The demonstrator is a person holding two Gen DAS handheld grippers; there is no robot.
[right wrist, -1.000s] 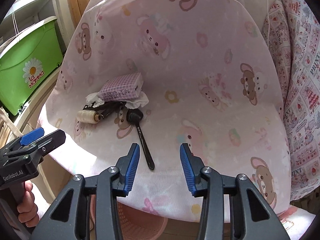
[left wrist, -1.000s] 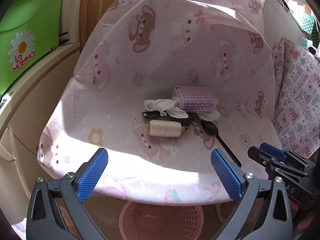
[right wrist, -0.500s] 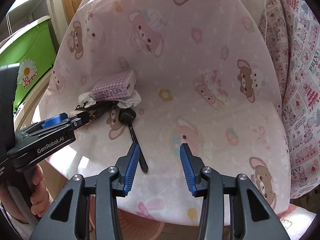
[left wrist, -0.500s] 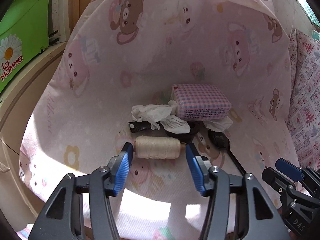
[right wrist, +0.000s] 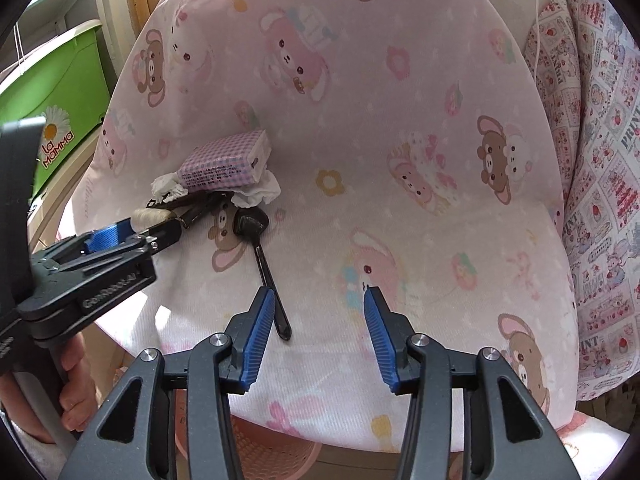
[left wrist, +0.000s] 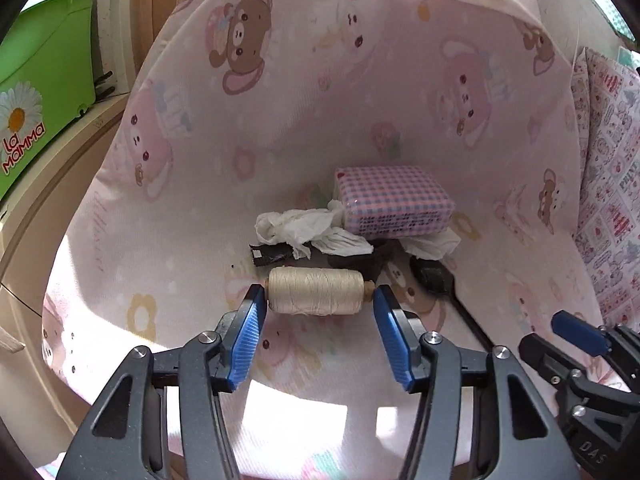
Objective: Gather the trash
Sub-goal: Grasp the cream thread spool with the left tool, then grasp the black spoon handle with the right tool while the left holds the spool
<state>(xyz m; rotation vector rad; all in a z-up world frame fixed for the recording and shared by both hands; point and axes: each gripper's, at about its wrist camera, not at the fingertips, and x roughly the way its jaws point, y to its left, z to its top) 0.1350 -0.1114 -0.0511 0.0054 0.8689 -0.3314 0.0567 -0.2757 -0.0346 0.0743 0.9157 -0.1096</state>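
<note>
Cream thread spool (left wrist: pixel 315 291) lies on the pink cloth (left wrist: pixel 280 120), light, firm, prone to rolling. Left claw (left wrist: pixel 316 300) brackets its ends, pads near-touching; its jaws have been closing. Right claw (right wrist: pixel 318 298) spread, empty.

My left wrist camera looks forward and down along its fingers, close over the pile, with the spool (left wrist: pixel 315 291) filling the near centre and the right gripper (left wrist: pixel 576 338) at the lower right edge. My right wrist camera sits further back and to the right, facing down over the cloth (right wrist: pixel 400 208), the pile at its left. Both share the spool (right wrist: pixel 150 216), packet (right wrist: pixel 224 166), spoon (right wrist: pixel 262 258) and green bin (right wrist: pixel 52 96).
</note>
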